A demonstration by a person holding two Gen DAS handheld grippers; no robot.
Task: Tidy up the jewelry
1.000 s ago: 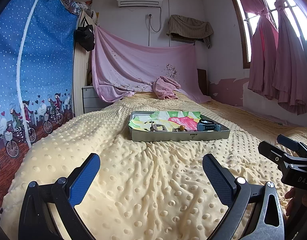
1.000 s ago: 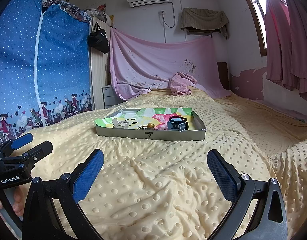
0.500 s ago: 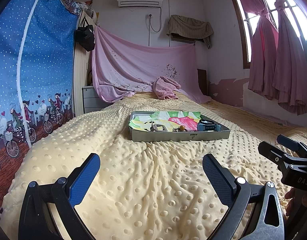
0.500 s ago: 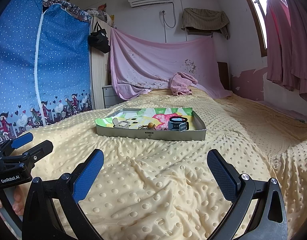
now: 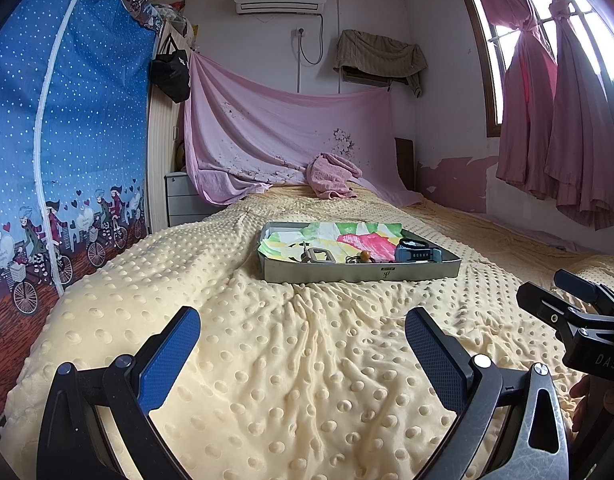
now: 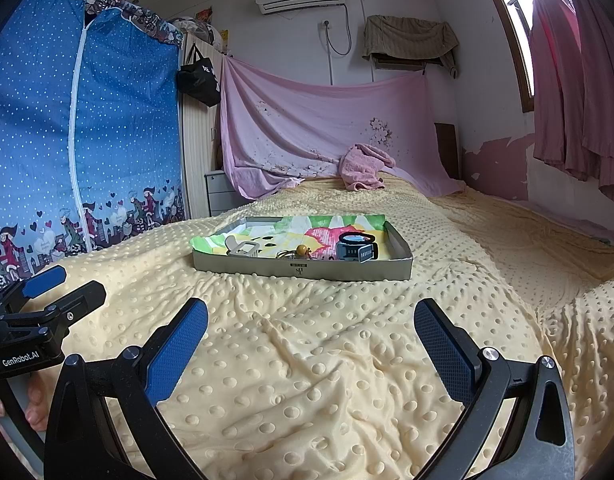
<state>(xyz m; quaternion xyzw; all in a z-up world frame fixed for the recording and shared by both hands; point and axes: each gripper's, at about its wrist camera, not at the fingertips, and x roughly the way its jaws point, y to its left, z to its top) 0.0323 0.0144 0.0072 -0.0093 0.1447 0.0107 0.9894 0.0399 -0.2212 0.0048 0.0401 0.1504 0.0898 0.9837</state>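
A shallow grey metal tray (image 5: 359,275) lies on the bed, lined with a colourful cloth (image 5: 339,236). In it are a silver clasp piece (image 5: 317,255), a small orange-beaded trinket (image 5: 363,256) and a dark blue watch (image 5: 417,251). The tray also shows in the right wrist view (image 6: 303,270), with the clasp (image 6: 243,248), the trinket (image 6: 302,250) and the watch (image 6: 355,249). My left gripper (image 5: 303,330) is open and empty, well short of the tray. My right gripper (image 6: 311,320) is open and empty too, beside the left one.
A dotted yellow blanket (image 5: 291,360) covers the whole bed. A pink towel (image 5: 333,176) lies at the bed's head under a hanging pink sheet (image 5: 283,140). A blue wardrobe cover (image 5: 59,128) stands left, pink curtains (image 5: 555,120) right. The right gripper shows at the left view's edge (image 5: 579,312).
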